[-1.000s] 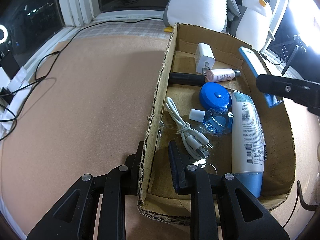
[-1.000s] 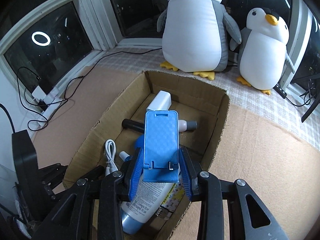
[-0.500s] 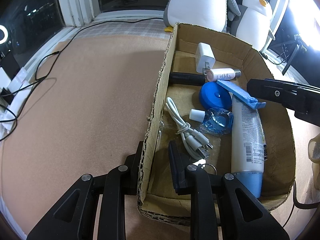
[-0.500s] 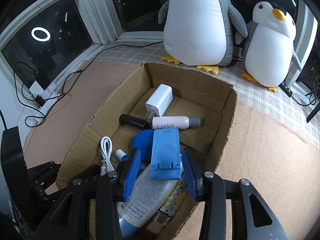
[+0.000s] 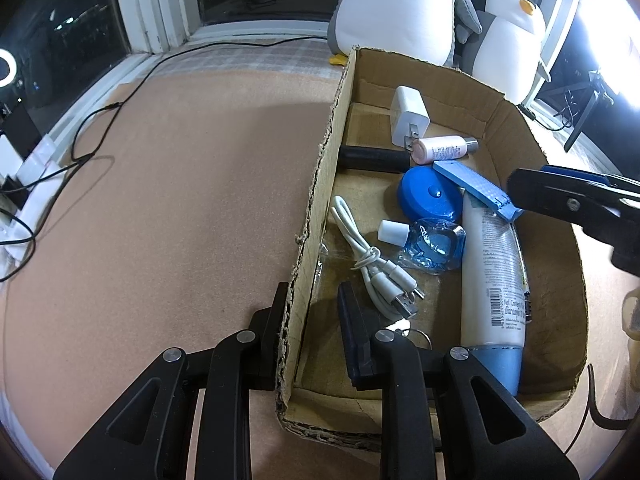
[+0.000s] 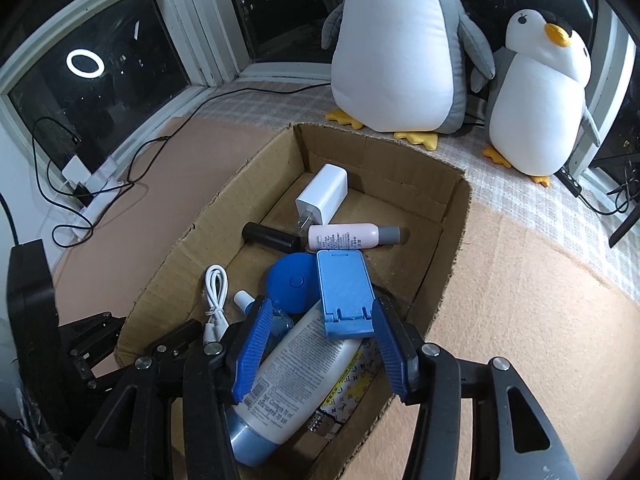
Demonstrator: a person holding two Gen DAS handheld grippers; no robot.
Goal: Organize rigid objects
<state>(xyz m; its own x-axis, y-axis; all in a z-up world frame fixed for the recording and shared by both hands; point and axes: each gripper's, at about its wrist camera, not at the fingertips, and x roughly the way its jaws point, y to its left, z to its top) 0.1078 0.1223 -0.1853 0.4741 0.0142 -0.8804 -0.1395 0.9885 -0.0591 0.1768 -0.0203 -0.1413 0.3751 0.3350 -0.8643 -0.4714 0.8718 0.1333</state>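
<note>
Cardboard box [image 6: 452, 216]: holds charger, bottles, cable. Blue phone stand [image 6: 344, 292] lies flat inside, atop the white lotion tube [image 6: 296, 380], at 12 o'clock from the right gripper [image 6: 320, 344]. Its jaws have just been opening and stand clear of the stand. Left gripper [image 5: 312, 328] is clamped on the box's near wall.

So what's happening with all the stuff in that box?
A person is tidying small things into a cardboard box. The left tool is pinched shut on the box's side wall, holding it steady. The right tool has just been opening and has let go of the blue phone stand, which lies on the lotion tube.
</note>
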